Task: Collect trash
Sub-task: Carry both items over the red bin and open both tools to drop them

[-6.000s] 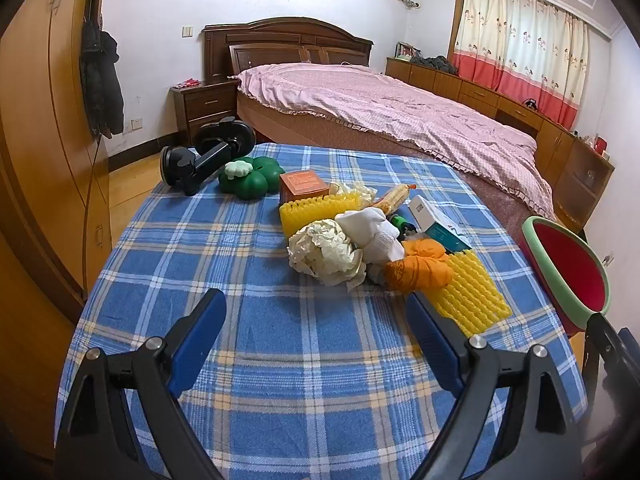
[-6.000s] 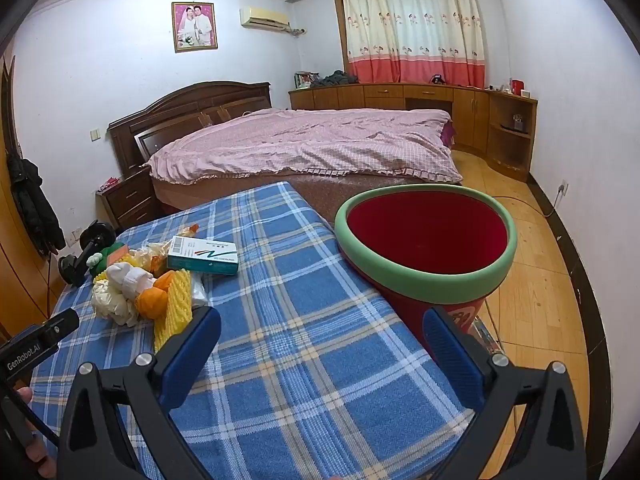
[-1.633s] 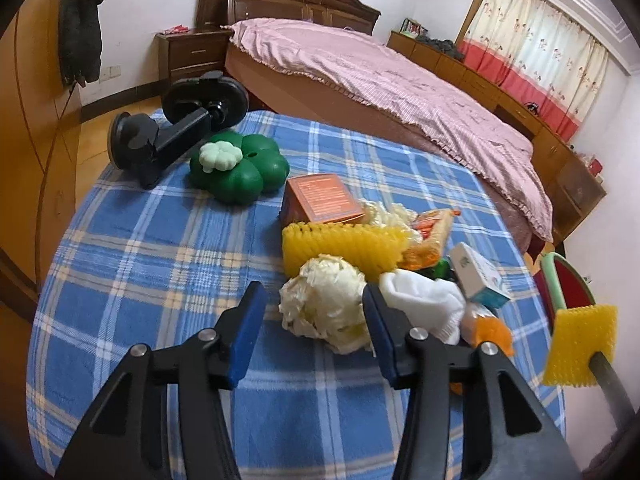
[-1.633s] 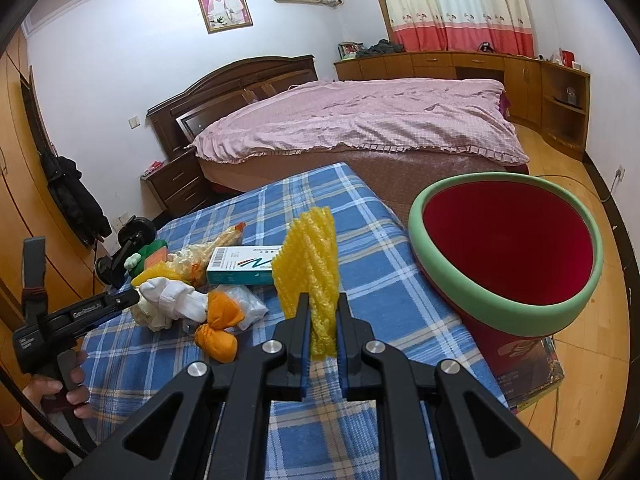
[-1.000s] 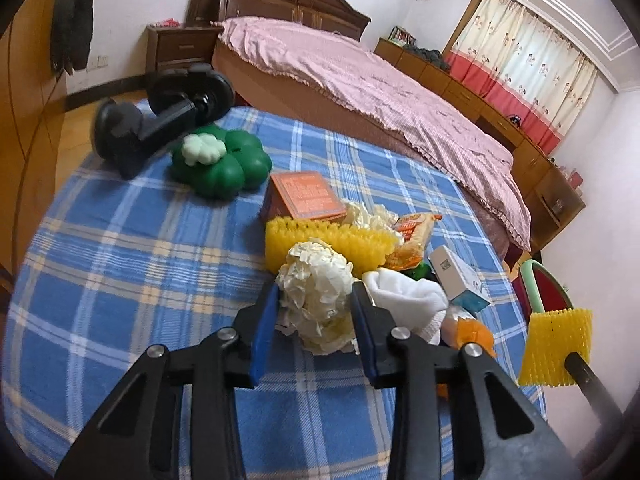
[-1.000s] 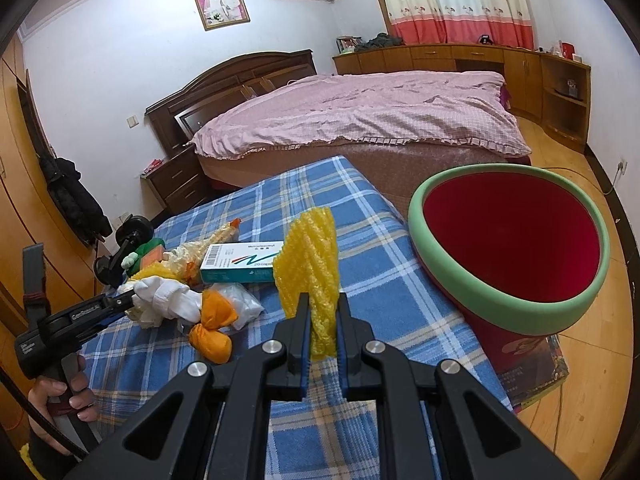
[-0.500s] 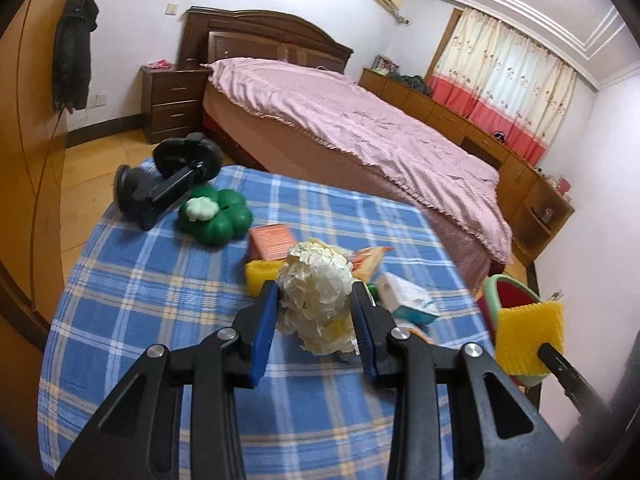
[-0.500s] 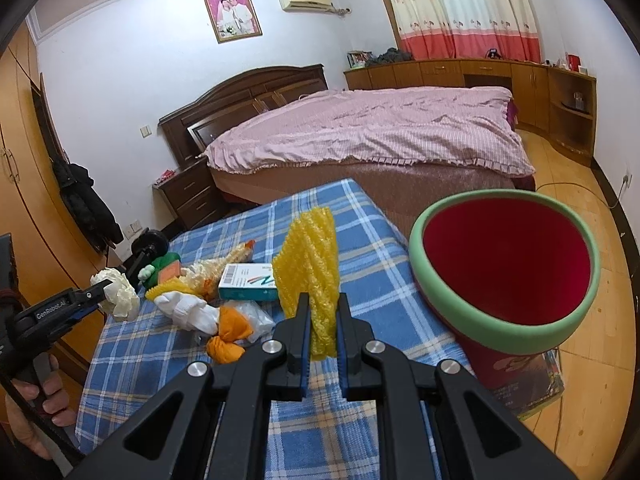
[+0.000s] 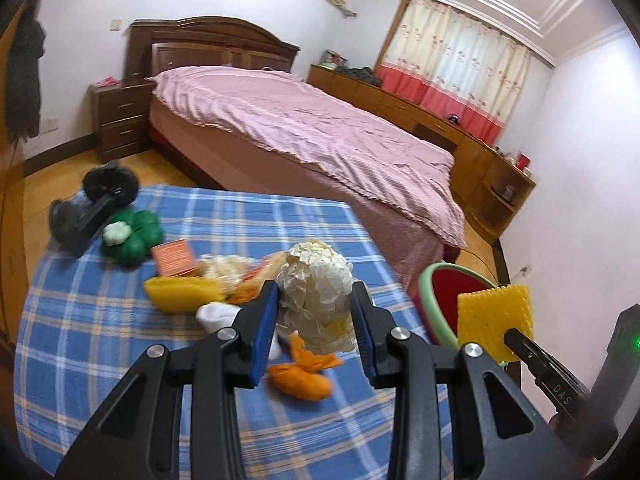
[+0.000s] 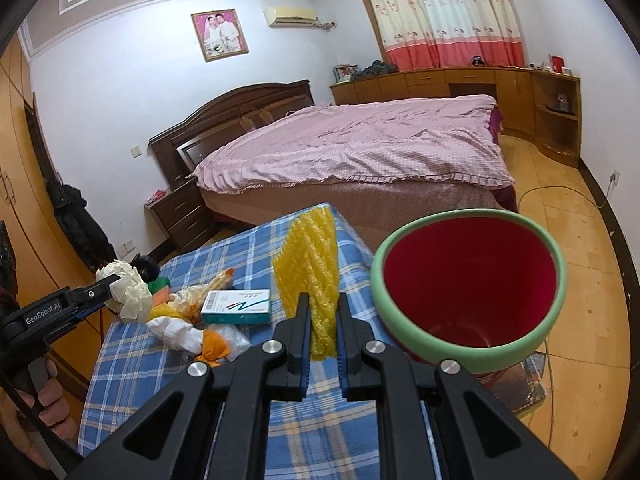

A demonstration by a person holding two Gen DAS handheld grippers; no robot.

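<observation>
My left gripper [image 9: 314, 304] is shut on a crumpled cream paper ball [image 9: 316, 288] and holds it above the blue plaid table [image 9: 120, 320]. It also shows in the right wrist view [image 10: 126, 286]. My right gripper [image 10: 323, 312] is shut on a yellow foam net sheet [image 10: 310, 264], held upright left of the red bin with a green rim [image 10: 468, 292]. The sheet [image 9: 496, 320] and bin [image 9: 436, 300] also show at the right of the left wrist view. Trash on the table: orange wad [image 9: 300, 376], white tissue [image 9: 218, 316], yellow foam piece [image 9: 180, 290], teal-white box [image 10: 236, 306].
A green clover toy [image 9: 130, 236], a black holder [image 9: 92, 208] and an orange box [image 9: 174, 256] sit at the table's far left. A bed with a pink cover [image 9: 304, 140] stands beyond the table. The bin stands off the table's right edge.
My left gripper closed on the paper ball, lifted it off the table and swung right toward the bin. My right gripper kept hold of the yellow sheet and shifted little.
</observation>
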